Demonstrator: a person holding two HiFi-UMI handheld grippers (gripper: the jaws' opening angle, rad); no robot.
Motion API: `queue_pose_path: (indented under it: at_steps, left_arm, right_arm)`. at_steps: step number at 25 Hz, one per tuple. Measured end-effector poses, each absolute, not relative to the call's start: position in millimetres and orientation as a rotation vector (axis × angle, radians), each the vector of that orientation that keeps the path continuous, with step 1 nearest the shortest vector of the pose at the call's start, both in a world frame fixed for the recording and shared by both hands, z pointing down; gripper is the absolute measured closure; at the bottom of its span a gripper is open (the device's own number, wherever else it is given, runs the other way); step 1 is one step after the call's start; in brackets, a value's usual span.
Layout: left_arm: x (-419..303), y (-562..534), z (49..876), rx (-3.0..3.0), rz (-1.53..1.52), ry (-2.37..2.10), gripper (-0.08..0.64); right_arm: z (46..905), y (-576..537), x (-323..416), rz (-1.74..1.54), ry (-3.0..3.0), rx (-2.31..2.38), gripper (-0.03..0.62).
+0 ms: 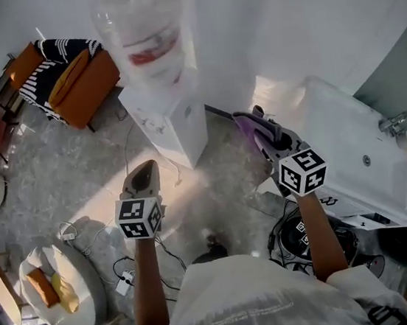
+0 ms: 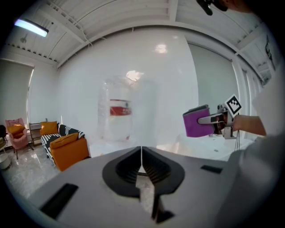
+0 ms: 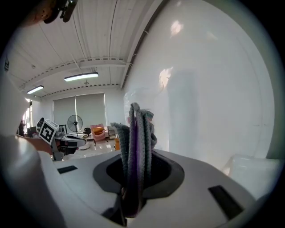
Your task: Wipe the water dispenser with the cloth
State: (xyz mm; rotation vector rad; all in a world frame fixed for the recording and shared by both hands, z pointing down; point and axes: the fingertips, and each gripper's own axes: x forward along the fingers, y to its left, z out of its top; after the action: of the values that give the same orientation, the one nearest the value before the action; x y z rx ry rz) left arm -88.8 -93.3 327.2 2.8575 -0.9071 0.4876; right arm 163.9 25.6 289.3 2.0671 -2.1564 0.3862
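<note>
The white water dispenser (image 1: 172, 121) stands by the wall with a clear bottle (image 1: 145, 32) on top; in the left gripper view the bottle (image 2: 119, 111) sits straight ahead. My right gripper (image 1: 261, 132) is shut on a folded purple-and-grey cloth (image 1: 247, 125), held in the air to the right of the dispenser and apart from it. The cloth (image 3: 136, 147) stands upright between the jaws, and it also shows as a purple cloth (image 2: 197, 121) at the right. My left gripper (image 1: 144, 176) is shut and holds nothing, in front of the dispenser.
An orange sofa (image 1: 77, 82) with a striped cushion stands at the far left. A white sink unit (image 1: 360, 167) is at the right. A round white seat (image 1: 60, 288) and loose cables (image 1: 121, 269) lie on the floor near my feet.
</note>
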Motion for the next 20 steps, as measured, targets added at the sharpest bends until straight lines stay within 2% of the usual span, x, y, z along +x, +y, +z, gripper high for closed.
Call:
queue_pose_path:
  at_steps: [9,20]
  left_arm:
    - [-84,-178,354,2.82,0.541,-0.87,0.541]
    - [-29,-229,381,2.757,0.615,-0.789,0.541]
  right_arm:
    - [306,-39,176,0.498,-2.111,2.193,0.511]
    - [365,-122,255,0.849,-2.064,2.34,0.511]
